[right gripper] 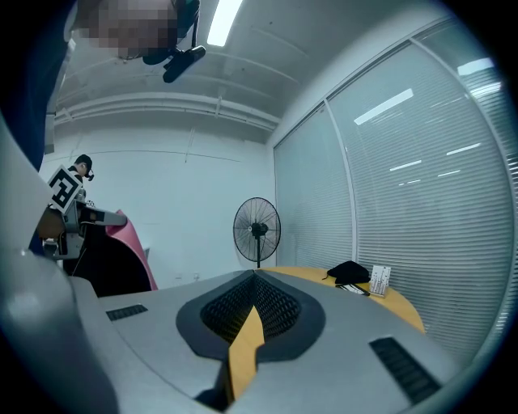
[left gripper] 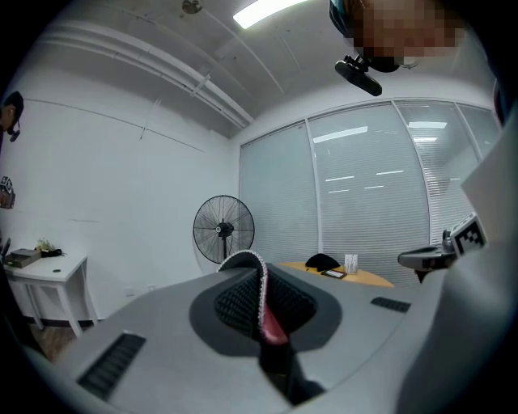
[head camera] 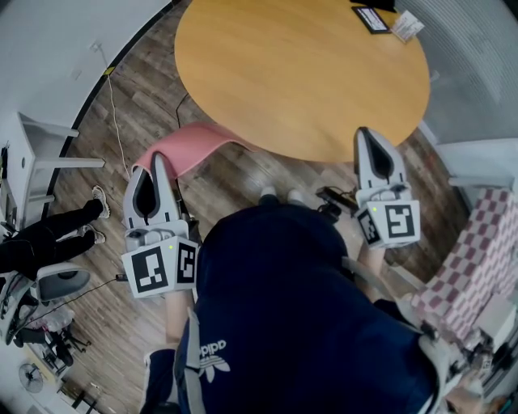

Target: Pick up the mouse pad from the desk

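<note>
Beside round table (head camera: 299,73), pink mouse pad (head camera: 190,145), fan (right gripper: 257,230)

On the back of your dark blue top (head camera: 299,323) you had white Adidas lettering (head camera: 212,349) above a trefoil logo, seen upside down in the head view. Your left marker cube (head camera: 159,267) and right marker cube (head camera: 390,222) bore only black-and-white square codes. The print on the small card (head camera: 407,24) on the round table (head camera: 299,81) was too small to read.

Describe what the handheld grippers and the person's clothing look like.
The left gripper and right gripper are light grey and taper to a point, with black ribbed pads inside and a cube of black-and-white square markers at the rear. The person wears a navy top with a white logo.
</note>
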A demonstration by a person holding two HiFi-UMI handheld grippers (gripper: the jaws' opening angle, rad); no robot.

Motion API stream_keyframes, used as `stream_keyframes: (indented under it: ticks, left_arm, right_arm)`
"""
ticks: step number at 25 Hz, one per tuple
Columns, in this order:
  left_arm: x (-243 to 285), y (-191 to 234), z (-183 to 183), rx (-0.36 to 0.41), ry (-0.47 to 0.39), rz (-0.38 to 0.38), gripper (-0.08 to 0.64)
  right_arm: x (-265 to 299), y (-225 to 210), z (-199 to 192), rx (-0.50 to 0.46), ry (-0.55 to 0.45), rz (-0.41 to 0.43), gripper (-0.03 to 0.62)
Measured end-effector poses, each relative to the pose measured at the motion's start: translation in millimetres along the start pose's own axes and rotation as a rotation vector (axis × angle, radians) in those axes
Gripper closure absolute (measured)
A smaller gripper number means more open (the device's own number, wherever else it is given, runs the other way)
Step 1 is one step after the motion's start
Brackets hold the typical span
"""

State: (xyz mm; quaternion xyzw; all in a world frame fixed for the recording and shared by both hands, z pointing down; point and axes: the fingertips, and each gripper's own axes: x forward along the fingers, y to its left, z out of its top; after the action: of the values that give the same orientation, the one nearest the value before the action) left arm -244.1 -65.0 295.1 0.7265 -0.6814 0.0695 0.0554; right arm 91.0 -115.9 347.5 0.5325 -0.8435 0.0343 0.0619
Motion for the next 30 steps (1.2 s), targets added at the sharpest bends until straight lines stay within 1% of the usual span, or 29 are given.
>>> stream_keyframes:
  ticks: [5, 17, 23, 27, 30]
  left_arm:
    - [0, -1, -1, -0.003, 0.001, -0.008, 0.541]
    - [0, 5, -7, -0.016, 0.012, -0.001, 0.541]
    - [-1, 9, -9, -0.018, 0.015, -0.005, 0.541]
    - [-1, 13, -10, -0.022, 0.015, -0.001, 0.541]
    - [0, 15, -10, -0.022, 0.016, 0.004, 0.541]
  right_arm:
    - [-2, 0, -3, -0.001, 0.01, -0.006, 0.589]
    - [-6, -7, -17, -0.006, 0.045, -0.028, 0.589]
    - [-1, 2, -10, -0.025, 0.04, -0.02, 0.589]
    - [1, 8, 0, -0.048, 0.014, -0.019, 0.589]
    - [6, 14, 9, -0.067, 0.007, 0.0, 0.589]
